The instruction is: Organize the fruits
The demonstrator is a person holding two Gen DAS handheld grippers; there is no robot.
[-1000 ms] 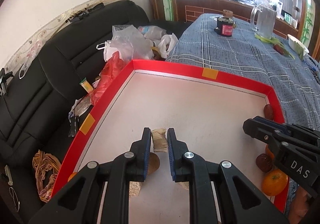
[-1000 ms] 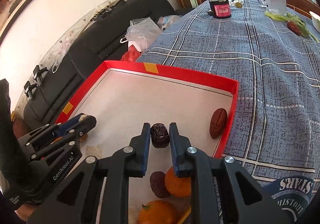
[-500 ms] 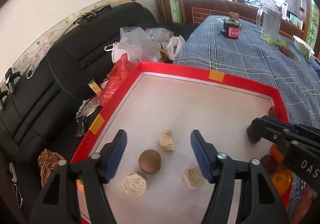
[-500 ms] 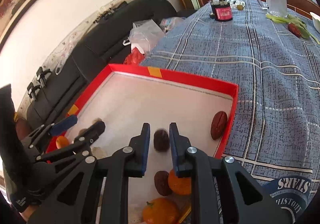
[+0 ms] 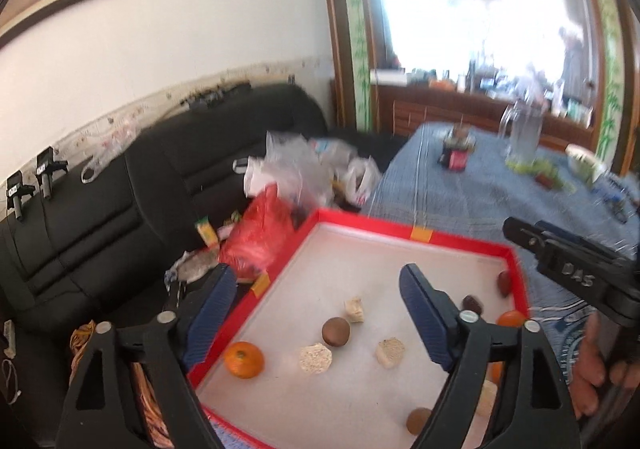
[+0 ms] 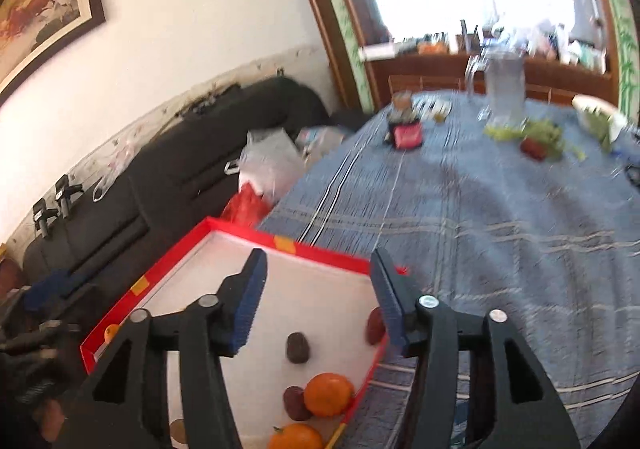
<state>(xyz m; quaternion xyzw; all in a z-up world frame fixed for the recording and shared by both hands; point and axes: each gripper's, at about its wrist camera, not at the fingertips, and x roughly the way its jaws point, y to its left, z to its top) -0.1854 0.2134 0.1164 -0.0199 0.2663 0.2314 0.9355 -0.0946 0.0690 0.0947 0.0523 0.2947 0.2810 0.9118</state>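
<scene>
Left wrist view. Left gripper (image 5: 316, 313) is spread wide and holds nothing; its blue pads (image 5: 212, 313) stand well above the red tray (image 5: 460, 239). The tray sits on a blue checked tablecloth (image 5: 460, 185) beside a black sofa (image 5: 120, 189). On the white tray floor, between the fingers: a brown round fruit (image 5: 336, 332) near centre, a pale chunk (image 5: 355, 309) just beside it at 1 o'clock, a grainy disc (image 5: 315, 359) at its 7 o'clock, and a second grainy piece (image 5: 390, 352) at its 4 o'clock. An orange (image 5: 244, 359) lies at the tray's 8 o'clock edge. A dark date (image 5: 472, 303) and a reddish date (image 5: 504, 283) lie toward 3 o'clock, the reddish one against the wall. Another brown fruit (image 5: 418, 421) lies at 5 o'clock. The right gripper (image 5: 568, 261) enters at 3 o'clock, with a hand (image 5: 592, 369) below it. The frame is motion-blurred.

Right wrist view. Right gripper (image 6: 316, 297) is also spread wide and empty. Below it the dark date (image 6: 297, 347) lies loose on the tray (image 6: 320, 251) floor, apart from both pads. The reddish date (image 6: 375, 325) touches the wall at 3 o'clock. An orange (image 6: 328, 395) lies at 5 o'clock, touching another date (image 6: 294, 403); a second orange (image 6: 296, 437) lies at 6 o'clock. A glass jug (image 6: 504, 89) stands far off at 1 o'clock.
</scene>
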